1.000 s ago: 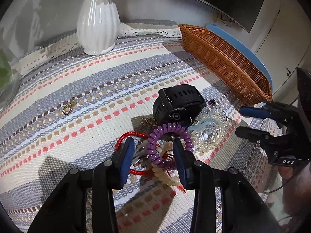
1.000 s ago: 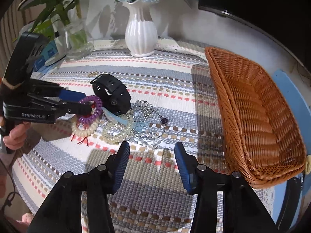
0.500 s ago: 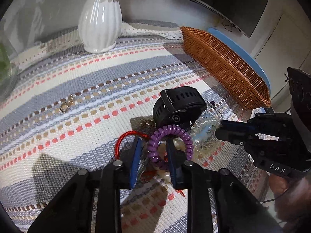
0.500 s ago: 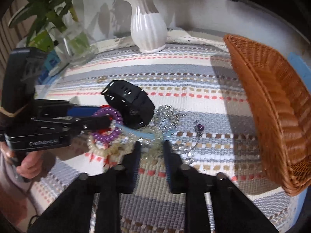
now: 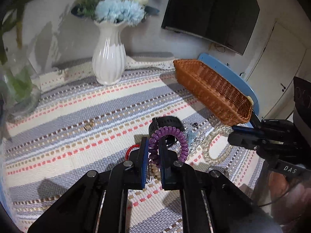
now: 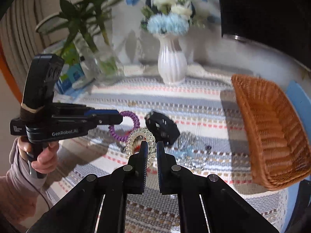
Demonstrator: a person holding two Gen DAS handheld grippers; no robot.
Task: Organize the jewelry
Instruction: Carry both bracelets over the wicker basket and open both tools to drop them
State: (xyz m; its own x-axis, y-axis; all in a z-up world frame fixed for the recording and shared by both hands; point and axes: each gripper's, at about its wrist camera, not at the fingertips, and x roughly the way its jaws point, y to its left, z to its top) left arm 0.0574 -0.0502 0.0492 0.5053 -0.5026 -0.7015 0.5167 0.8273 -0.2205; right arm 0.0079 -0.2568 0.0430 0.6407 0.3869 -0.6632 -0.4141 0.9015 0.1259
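My left gripper (image 5: 153,141) is shut on a purple spiral hair tie (image 5: 180,137) and holds it above the striped cloth; the tie also shows in the right wrist view (image 6: 134,118). My right gripper (image 6: 151,145) is shut on a clear spiral hair tie (image 6: 136,136), which hangs at the right in the left wrist view (image 5: 210,143). A black watch (image 6: 163,126) lies on the cloth behind both, with a tangle of clear beads and a blue piece (image 6: 186,151) beside it. A red cord (image 5: 130,149) and a cream bead bracelet (image 5: 154,169) lie under the left gripper.
A brown wicker basket (image 6: 272,132) stands at the right edge of the table. A white vase (image 5: 108,58) of flowers stands at the back. A glass vase (image 5: 17,89) with green stems stands at the left. A small gold clasp (image 5: 88,126) lies on the cloth.
Both grippers have closed, the left on the purple hair tie and the right on the clear one, and lifted them off the pile. Both cameras have tilted up.
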